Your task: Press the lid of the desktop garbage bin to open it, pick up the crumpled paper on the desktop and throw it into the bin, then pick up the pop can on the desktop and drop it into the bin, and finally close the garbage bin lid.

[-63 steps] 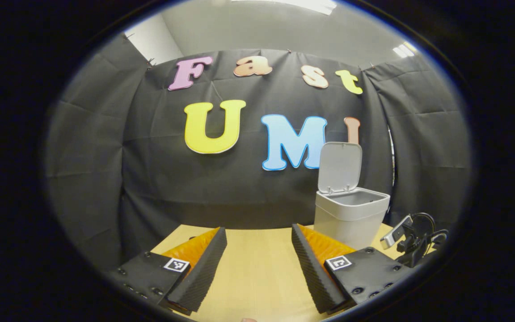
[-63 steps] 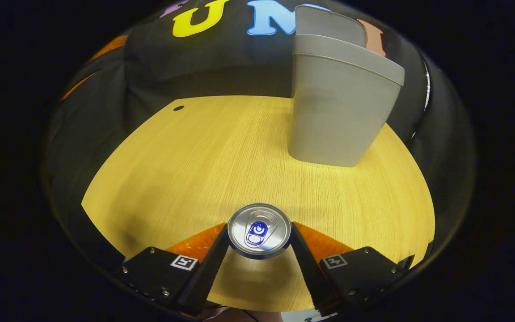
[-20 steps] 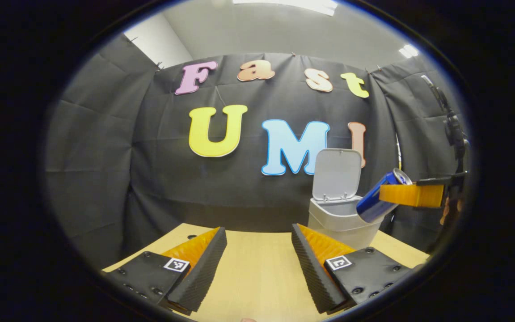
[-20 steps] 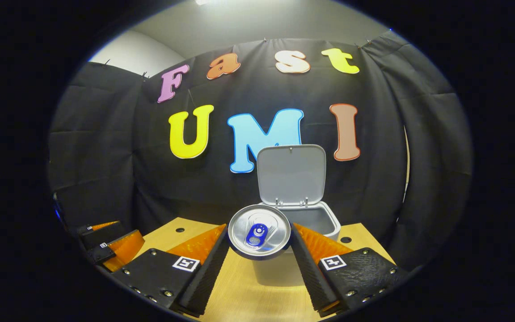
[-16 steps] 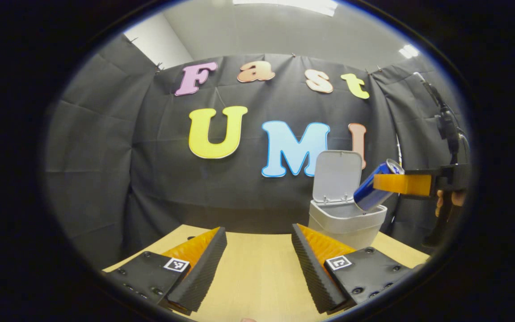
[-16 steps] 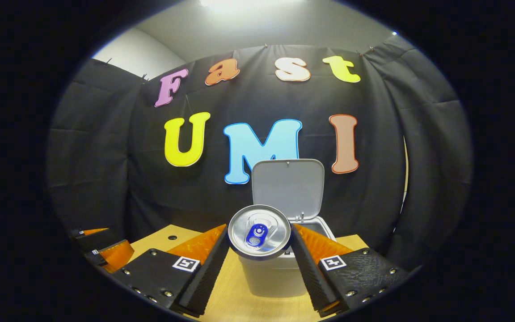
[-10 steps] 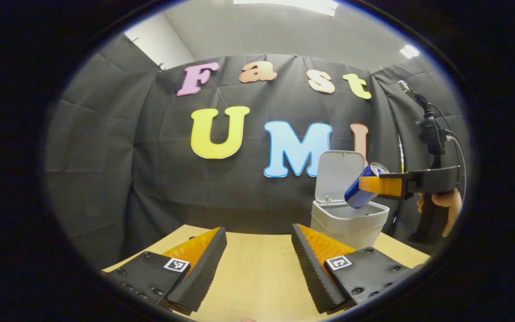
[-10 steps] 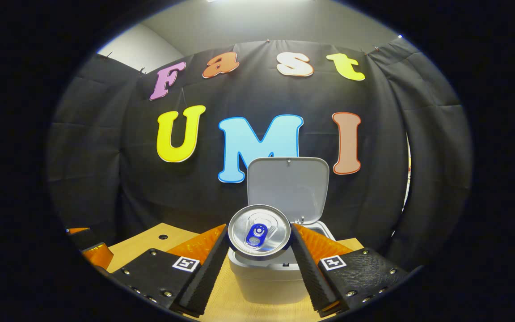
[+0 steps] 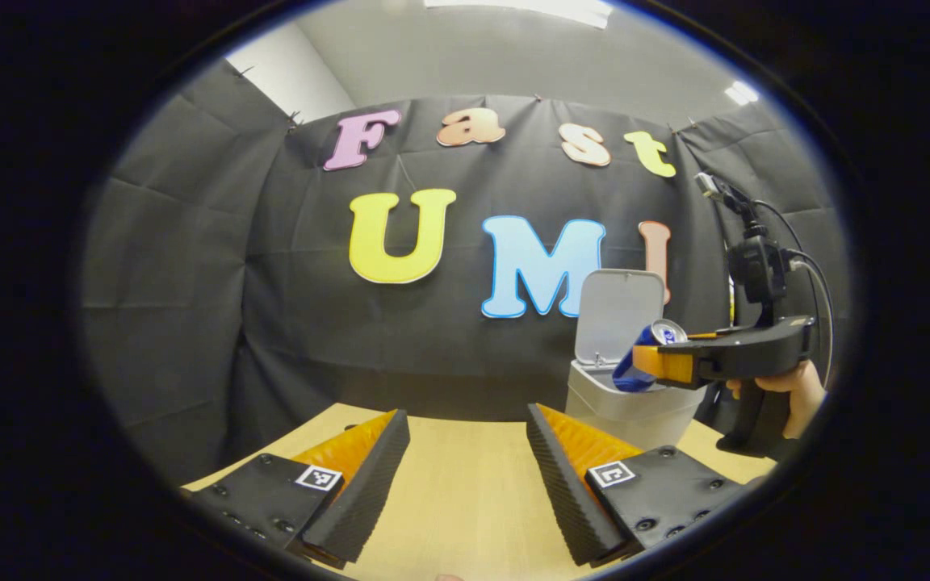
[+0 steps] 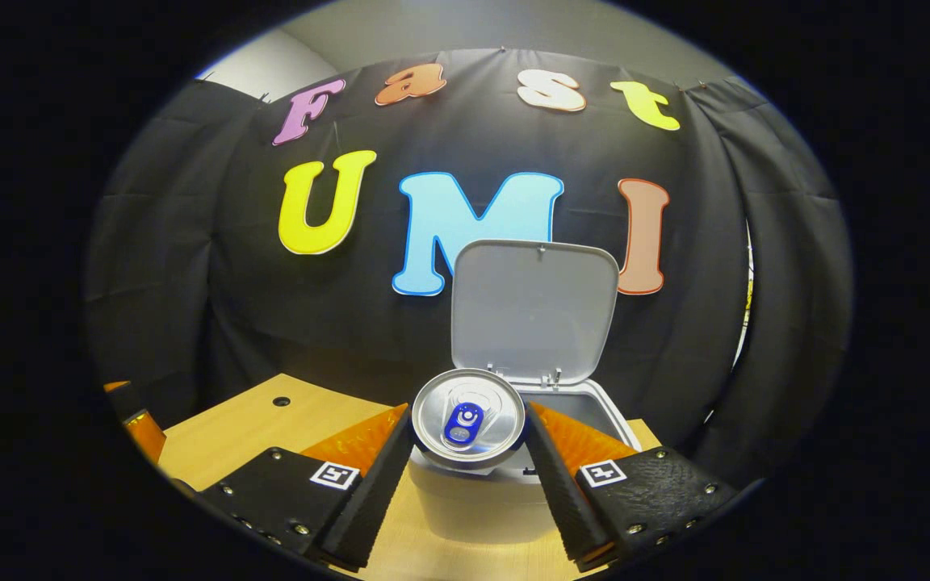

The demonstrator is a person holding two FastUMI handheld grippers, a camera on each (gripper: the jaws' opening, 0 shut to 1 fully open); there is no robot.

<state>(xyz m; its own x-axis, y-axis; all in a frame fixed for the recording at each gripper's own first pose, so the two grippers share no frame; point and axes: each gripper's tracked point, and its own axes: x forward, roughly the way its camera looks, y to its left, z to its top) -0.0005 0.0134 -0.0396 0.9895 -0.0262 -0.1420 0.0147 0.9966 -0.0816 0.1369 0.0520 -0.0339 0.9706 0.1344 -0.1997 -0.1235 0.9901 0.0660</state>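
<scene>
My right gripper (image 10: 467,452) is shut on a blue pop can (image 10: 468,420), whose silver top faces the camera. Behind the can stands the pale grey bin (image 10: 477,500) with its lid (image 10: 534,311) raised upright. In the left gripper view the right gripper (image 9: 663,363) holds the tilted can (image 9: 640,365) over the mouth of the bin (image 9: 634,407), below the raised lid (image 9: 618,311), and a hand (image 9: 788,387) grips its handle. My left gripper (image 9: 467,468) stands open low over the wooden table (image 9: 465,500) with nothing between its fingers.
The black cloth wall runs close behind the bin. A small round hole (image 10: 281,401) sits in the table top at the left. A camera and cables (image 9: 756,250) ride on top of the right gripper.
The right gripper has carried the can from table height up and forward to above the bin's mouth, coming lower and closer over the last second. The left gripper has barely moved.
</scene>
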